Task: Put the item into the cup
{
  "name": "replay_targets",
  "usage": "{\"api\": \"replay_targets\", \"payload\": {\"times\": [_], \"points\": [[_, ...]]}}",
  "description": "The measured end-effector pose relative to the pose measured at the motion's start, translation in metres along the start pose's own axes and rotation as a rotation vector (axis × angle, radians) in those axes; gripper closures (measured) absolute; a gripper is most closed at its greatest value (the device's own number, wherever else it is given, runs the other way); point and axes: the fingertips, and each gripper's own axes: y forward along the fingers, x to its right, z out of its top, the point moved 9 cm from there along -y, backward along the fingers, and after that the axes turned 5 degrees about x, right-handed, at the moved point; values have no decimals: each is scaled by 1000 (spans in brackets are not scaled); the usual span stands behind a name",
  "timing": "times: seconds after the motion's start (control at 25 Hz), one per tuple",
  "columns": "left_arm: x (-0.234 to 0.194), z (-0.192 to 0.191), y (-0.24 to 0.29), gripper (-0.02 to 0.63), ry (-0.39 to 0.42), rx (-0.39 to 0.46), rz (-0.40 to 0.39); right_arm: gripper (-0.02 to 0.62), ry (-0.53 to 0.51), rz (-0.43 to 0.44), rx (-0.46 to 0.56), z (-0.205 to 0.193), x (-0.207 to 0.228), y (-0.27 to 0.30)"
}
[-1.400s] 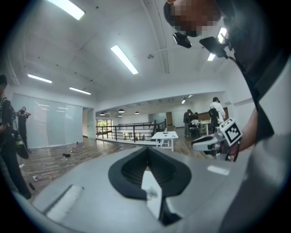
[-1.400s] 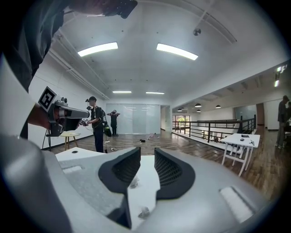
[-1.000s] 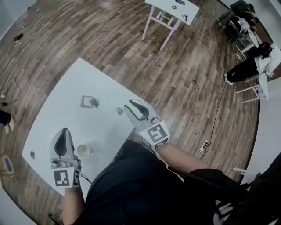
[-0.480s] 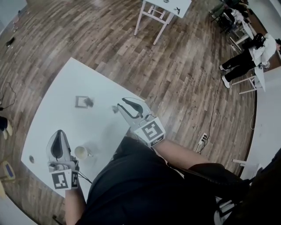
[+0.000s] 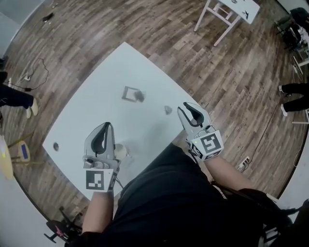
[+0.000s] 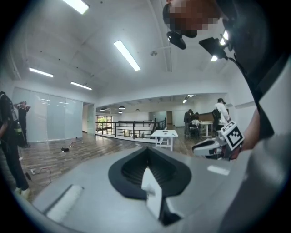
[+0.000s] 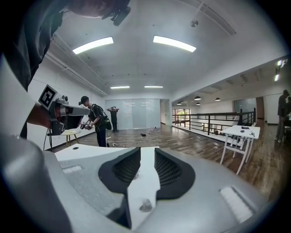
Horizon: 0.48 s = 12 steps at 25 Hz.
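On the white table point(image 5: 96, 108), a small grey item point(image 5: 167, 110) lies just left of my right gripper point(image 5: 186, 107). In the right gripper view the same item point(image 7: 145, 205) shows low in the gap between the jaws, on the table, with neither pad touching it. That gripper point(image 7: 148, 152) is open. A small pale cup point(image 5: 121, 151) stands upright at the near edge, close against the right side of my left gripper point(image 5: 105, 126). In the left gripper view, the left gripper point(image 6: 146, 152) has its tips together and nothing between them.
A small square frame point(image 5: 130, 93) with a dark lump point(image 5: 140, 96) at its side lies further out on the table. A dark spot point(image 5: 56, 145) marks the left corner. Wood floor surrounds the table, with another white table point(image 5: 234, 8) beyond, and people stand off to the sides.
The head view has swung, so the table sits further right and higher in the picture. Both grippers keep their places beside the cup and the item.
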Motion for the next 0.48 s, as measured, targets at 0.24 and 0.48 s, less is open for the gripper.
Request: {"api": "replay_targets", "payload": {"times": [0.24, 0.48], "points": [[2, -1, 6, 607, -10, -19, -9, 494, 16, -6, -42, -17, 2, 3], [-1, -7, 8, 607, -28, -52, -5, 494, 37, -10, -76, -30, -2, 11]]}}
